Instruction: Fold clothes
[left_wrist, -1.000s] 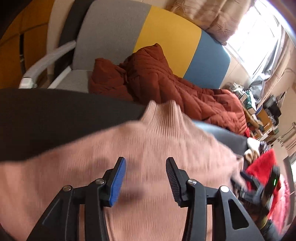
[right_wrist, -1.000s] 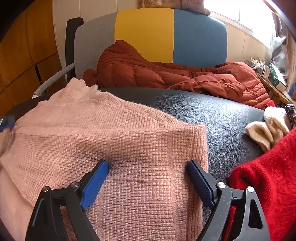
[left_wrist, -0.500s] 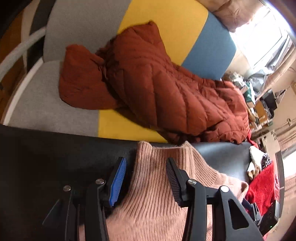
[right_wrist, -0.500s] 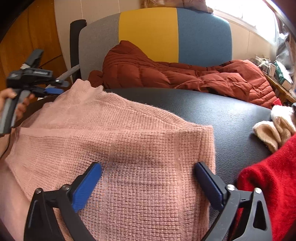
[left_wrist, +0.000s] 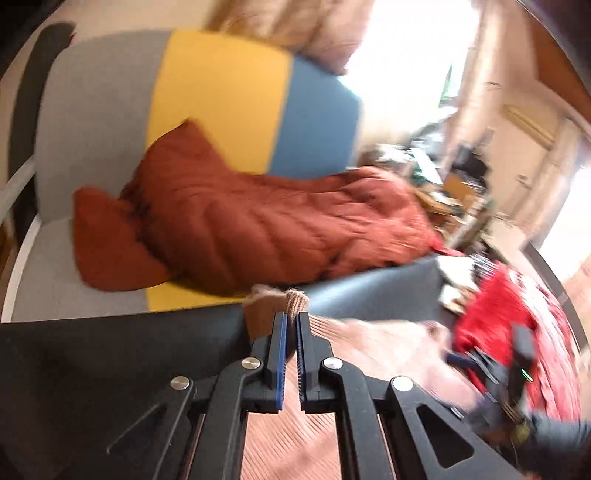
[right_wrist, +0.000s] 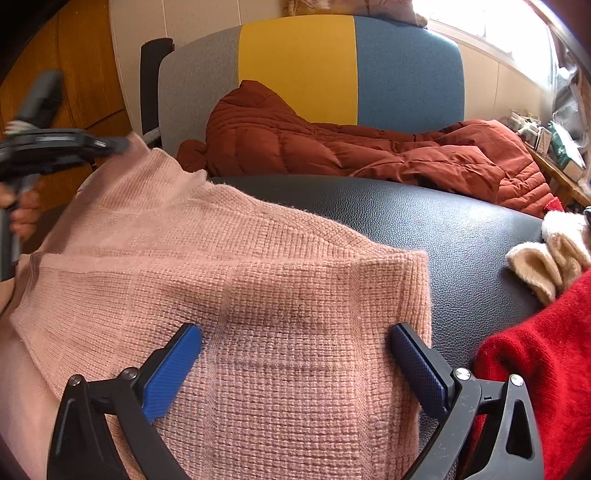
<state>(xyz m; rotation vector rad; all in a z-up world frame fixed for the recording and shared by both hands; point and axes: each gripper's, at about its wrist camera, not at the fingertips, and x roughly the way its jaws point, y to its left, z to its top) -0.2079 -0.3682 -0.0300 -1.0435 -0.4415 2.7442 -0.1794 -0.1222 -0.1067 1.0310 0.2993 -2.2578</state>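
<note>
On the left, the left gripper (left_wrist: 290, 319) is pinching the ribbed collar of the pink sweater (right_wrist: 258, 314), its jaws having just been closing until the blue pads are nearly meeting on the knit. The sweater is lying spread across the black table (right_wrist: 461, 229), its collar end lifting off the surface toward that gripper. Further right, the right gripper (right_wrist: 295, 354) is hovering over the sweater's folded edge, jaws standing as wide as they go and gripping nothing. At the far right a red garment (right_wrist: 535, 369) is resting beside it, with a rust quilted jacket (right_wrist: 332, 147) sprawling over the chair (right_wrist: 406, 74) behind.
</note>
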